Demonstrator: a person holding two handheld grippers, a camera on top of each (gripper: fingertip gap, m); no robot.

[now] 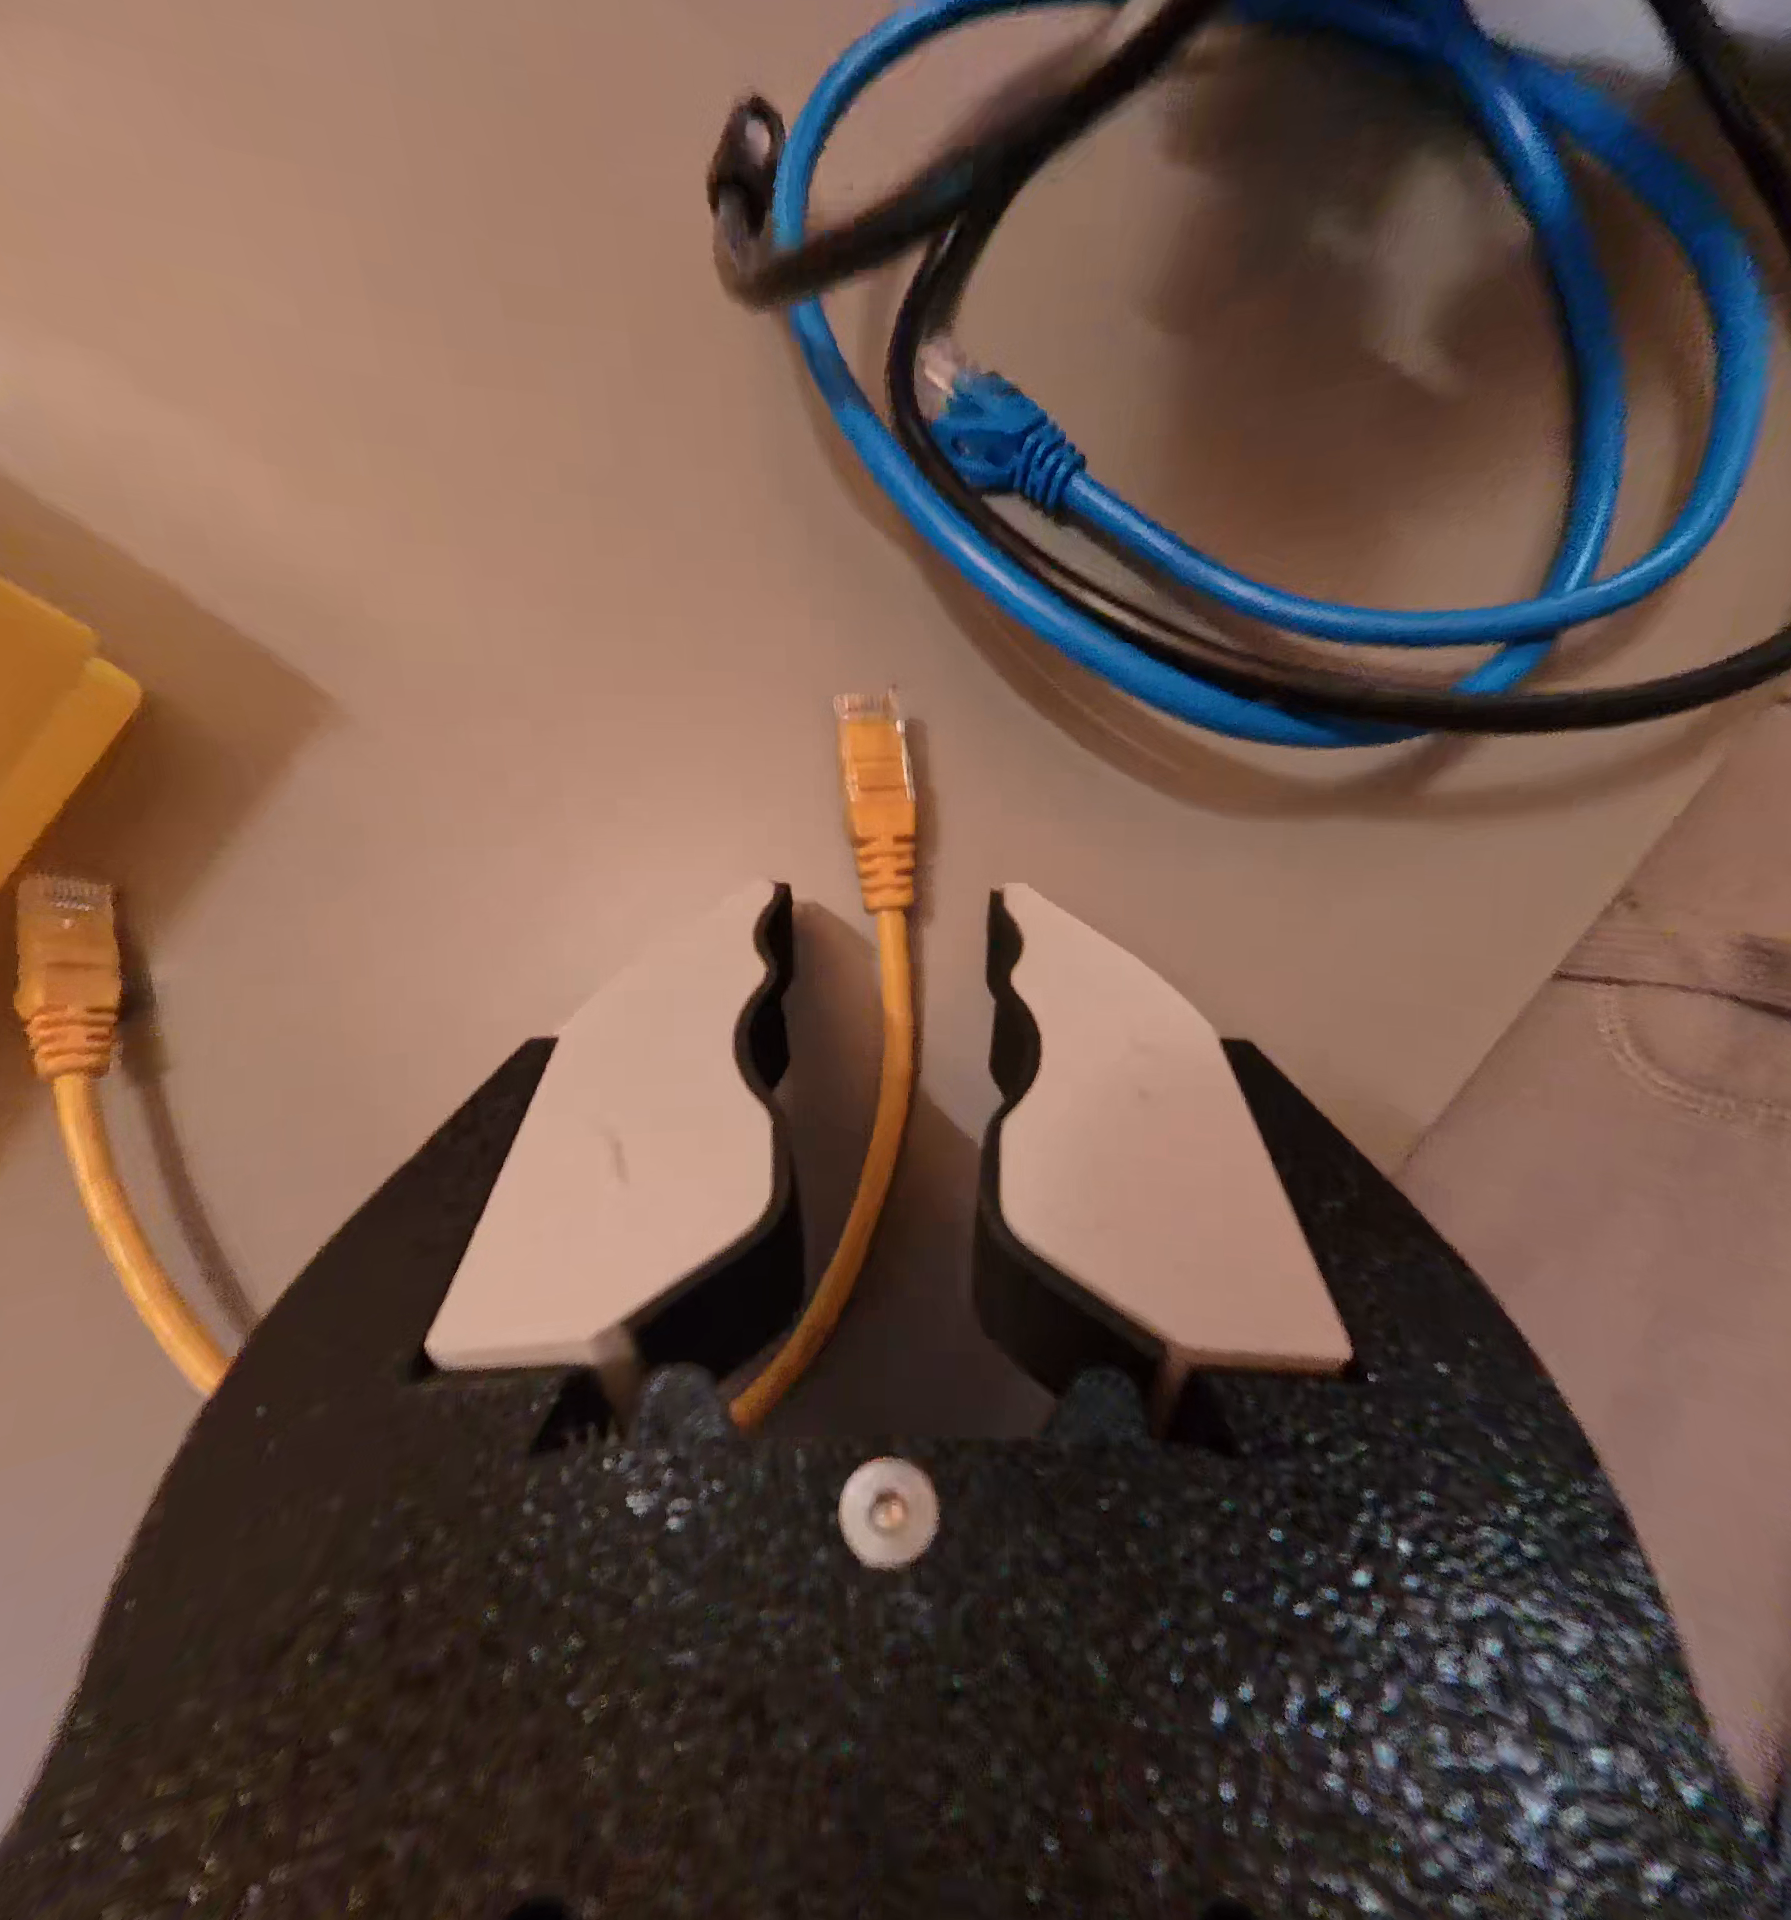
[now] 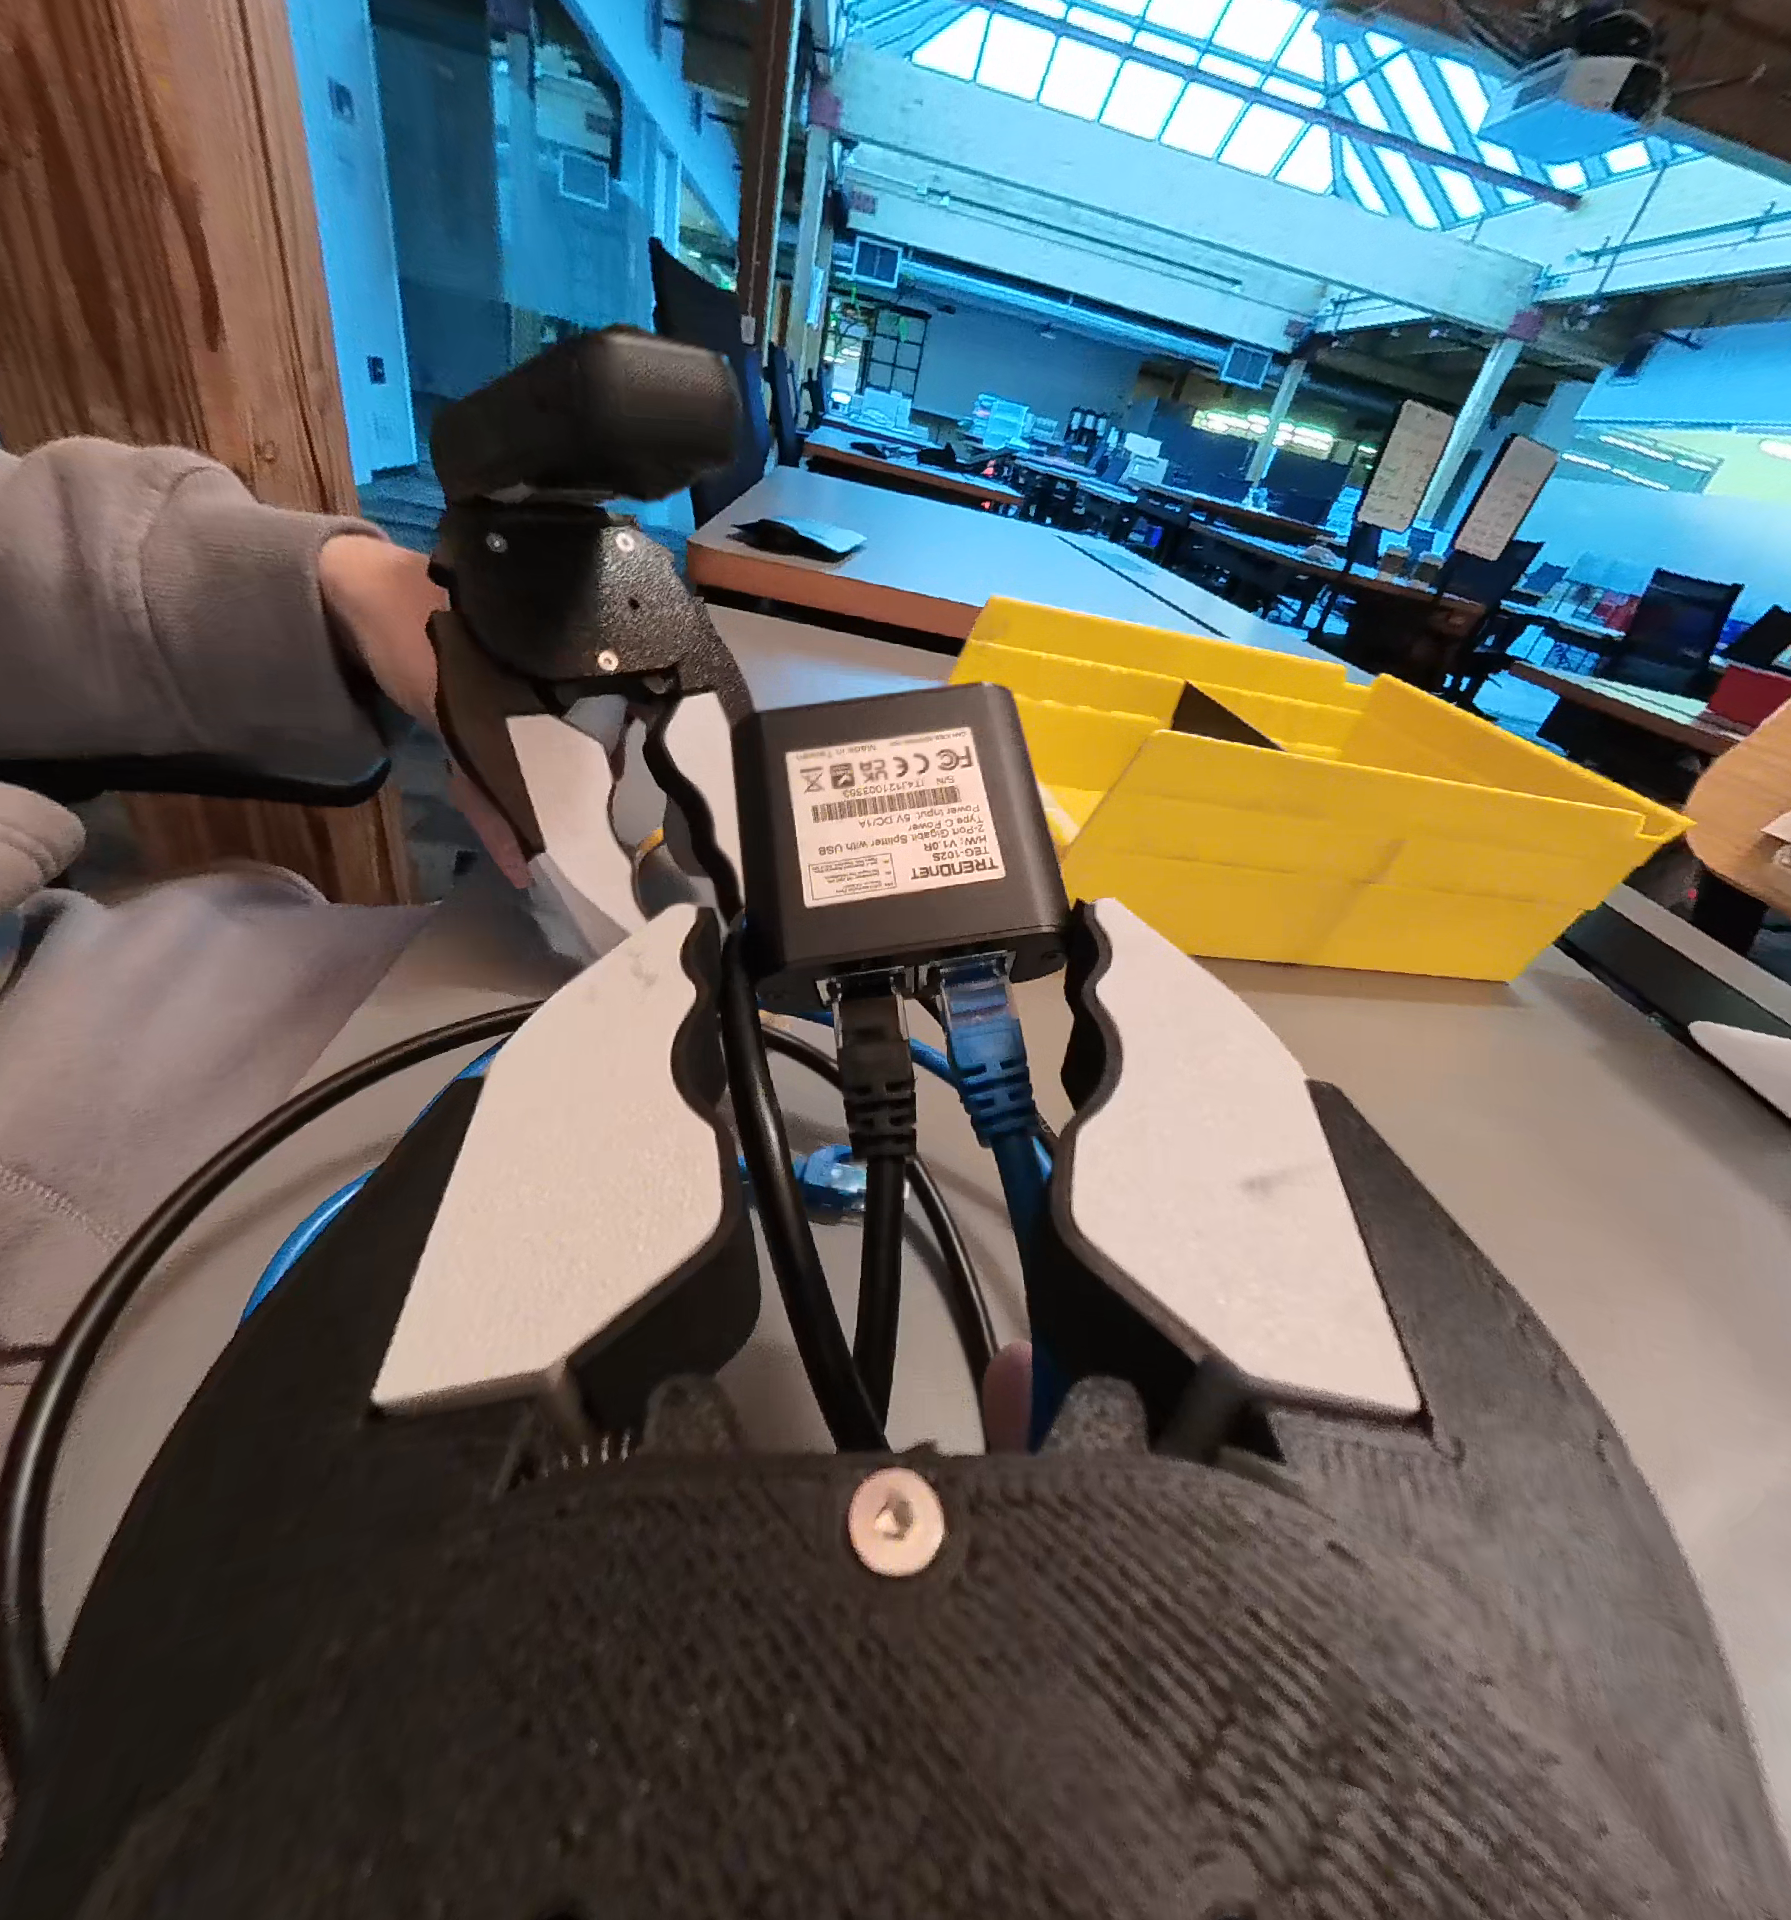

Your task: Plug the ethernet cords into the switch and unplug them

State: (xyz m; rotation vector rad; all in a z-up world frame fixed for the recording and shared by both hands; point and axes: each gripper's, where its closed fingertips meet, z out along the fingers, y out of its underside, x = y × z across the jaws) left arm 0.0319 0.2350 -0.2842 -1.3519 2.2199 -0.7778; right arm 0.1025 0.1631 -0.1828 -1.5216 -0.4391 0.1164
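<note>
Currently, the left gripper [image 1: 889, 904] pointed down at the pale grey tabletop [image 1: 403, 364], its grey-padded fingers [image 1: 662, 1122] apart. Between them ran the short yellow ethernet cord [image 1: 896, 1039], not pinched, with its clear-tipped yellow plug [image 1: 875, 774] lying just beyond the fingertips at 12 o'clock. That cord's second yellow plug [image 1: 65, 956] lay at 9 o'clock, beside the corner of the yellow plastic bin [image 1: 8, 707]. At 1 o'clock lay the coiled blue ethernet cord [image 1: 1234, 582], its free blue plug [image 1: 984, 421] inside the loop, with the black cord [image 1: 1286, 675] crossing it.

The right gripper [image 2: 896, 920] held the small black rectangular switch [image 2: 891, 831] clamped between its fingers, lifted off the table [image 2: 1493, 1143], white label upward. Two connectors were seated in the ports facing the camera: the black plug [image 2: 875, 1049] at left and the second blue plug [image 2: 984, 1029] at right, both cords trailing toward 6 o'clock. At 10 o'clock the left gripper [image 2: 652, 831] appeared, held by a hand [image 2: 382, 623] in a grey sleeve [image 2: 122, 582]. The yellow bin [image 2: 1338, 831] stood at 2 o'clock behind the switch
</note>
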